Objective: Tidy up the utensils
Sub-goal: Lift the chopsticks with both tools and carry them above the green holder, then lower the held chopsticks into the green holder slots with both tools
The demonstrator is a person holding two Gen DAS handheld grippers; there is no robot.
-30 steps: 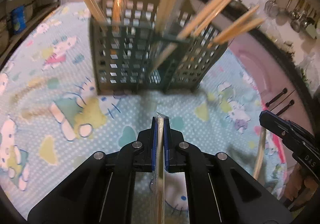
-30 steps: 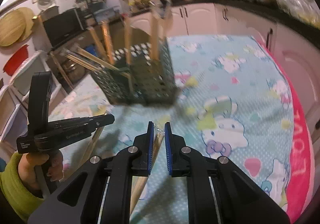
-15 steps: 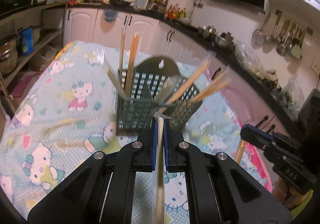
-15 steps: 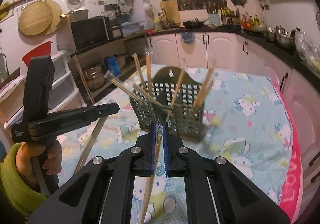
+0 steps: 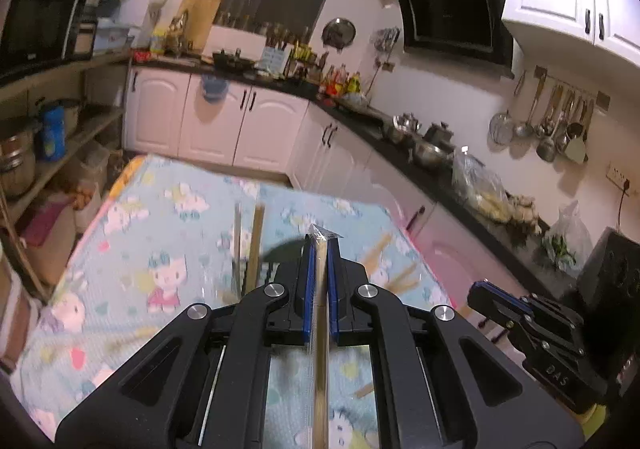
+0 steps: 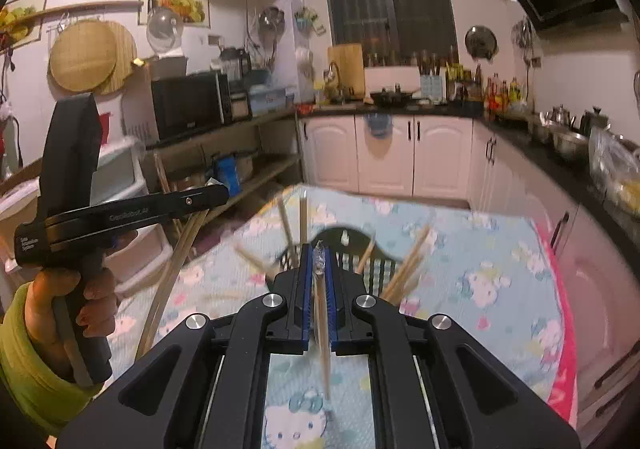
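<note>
My left gripper [image 5: 319,249] is shut on a plastic-wrapped pair of chopsticks [image 5: 320,361] that hangs down between its blue pads. My right gripper [image 6: 319,261] is shut on another wrapped pair of chopsticks [image 6: 323,337]. The dark green perforated utensil holder [image 6: 360,249] stands on the table with several wrapped chopsticks [image 6: 408,265] leaning out of it. It is mostly hidden behind my right gripper, and in the left wrist view only its top [image 5: 280,253] and two sticks [image 5: 252,249] show. Both grippers are raised above the table.
The table carries a light-blue Hello Kitty cloth [image 6: 480,249] with a pink edge [image 6: 560,309]. The left gripper and the hand holding it show in the right wrist view [image 6: 120,209]; the right gripper shows in the left wrist view [image 5: 536,333]. White kitchen cabinets [image 6: 400,157] stand behind.
Both grippers have risen and tilted up from the table, so the holder sank low in both views. The right gripper closed on its chopsticks; the left kept its grip.
</note>
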